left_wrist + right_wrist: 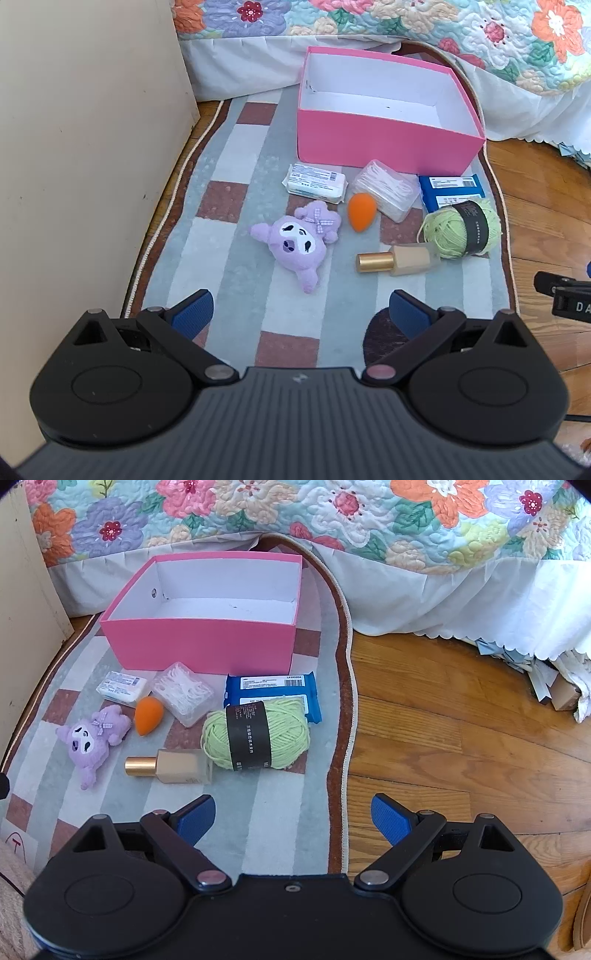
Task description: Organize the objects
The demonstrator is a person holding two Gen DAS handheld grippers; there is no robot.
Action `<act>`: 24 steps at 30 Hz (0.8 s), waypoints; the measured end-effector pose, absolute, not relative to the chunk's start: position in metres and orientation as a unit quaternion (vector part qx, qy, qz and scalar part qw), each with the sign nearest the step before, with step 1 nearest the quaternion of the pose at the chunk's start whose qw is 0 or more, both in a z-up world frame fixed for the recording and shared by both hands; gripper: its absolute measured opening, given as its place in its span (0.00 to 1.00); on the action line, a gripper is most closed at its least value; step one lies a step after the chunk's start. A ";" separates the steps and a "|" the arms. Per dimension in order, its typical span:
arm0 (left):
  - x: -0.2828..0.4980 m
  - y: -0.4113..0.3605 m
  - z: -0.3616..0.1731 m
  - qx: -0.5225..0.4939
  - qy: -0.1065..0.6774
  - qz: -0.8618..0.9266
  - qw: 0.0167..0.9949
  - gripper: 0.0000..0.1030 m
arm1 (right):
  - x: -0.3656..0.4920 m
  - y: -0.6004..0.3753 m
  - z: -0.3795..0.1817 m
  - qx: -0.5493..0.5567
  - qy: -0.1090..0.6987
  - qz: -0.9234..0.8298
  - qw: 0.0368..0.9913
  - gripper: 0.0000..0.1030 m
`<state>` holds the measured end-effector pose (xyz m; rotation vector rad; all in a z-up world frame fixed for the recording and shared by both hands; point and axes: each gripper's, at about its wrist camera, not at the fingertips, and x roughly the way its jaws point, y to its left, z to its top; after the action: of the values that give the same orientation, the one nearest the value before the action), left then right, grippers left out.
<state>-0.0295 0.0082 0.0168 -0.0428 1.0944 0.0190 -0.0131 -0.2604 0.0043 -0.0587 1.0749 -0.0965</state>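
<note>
An empty pink box (384, 142) (199, 642) stands on a striped rug (236, 155) (295, 782). In front of it lie a white packet (316, 182) (123, 686), a clear box of floss picks (386, 194) (184, 692), an orange sponge (362, 217) (148, 715), a purple plush (295, 242) (92, 744), a gold-capped bottle (397, 260) (170, 766), green yarn (461, 229) (255, 738) and a blue packet (448, 190) (271, 688). My left gripper (301, 314) is open, short of the plush. My right gripper (293, 816) is open, nearer than the yarn.
A bed with a floral quilt (406, 22) (332, 513) and white skirt runs behind the box. A beige cabinet side (74, 147) stands at the left. Wooden floor (461, 738) lies right of the rug. Part of the other gripper (565, 295) shows at the right edge.
</note>
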 end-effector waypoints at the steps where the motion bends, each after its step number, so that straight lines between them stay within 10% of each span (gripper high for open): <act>1: -0.030 0.008 0.016 -0.021 0.521 0.009 0.853 1.00 | -0.013 -0.260 0.004 -0.028 0.512 -0.045 0.857 0.91; 24: 0.049 -0.031 0.031 -0.041 0.505 -0.082 0.858 1.00 | -0.005 -0.277 0.040 -0.077 0.370 0.099 0.920 0.91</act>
<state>0.0494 -0.0309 0.0313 -0.0858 1.0612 -0.1721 -0.0047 -0.2766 0.0399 -0.1586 0.7611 0.2037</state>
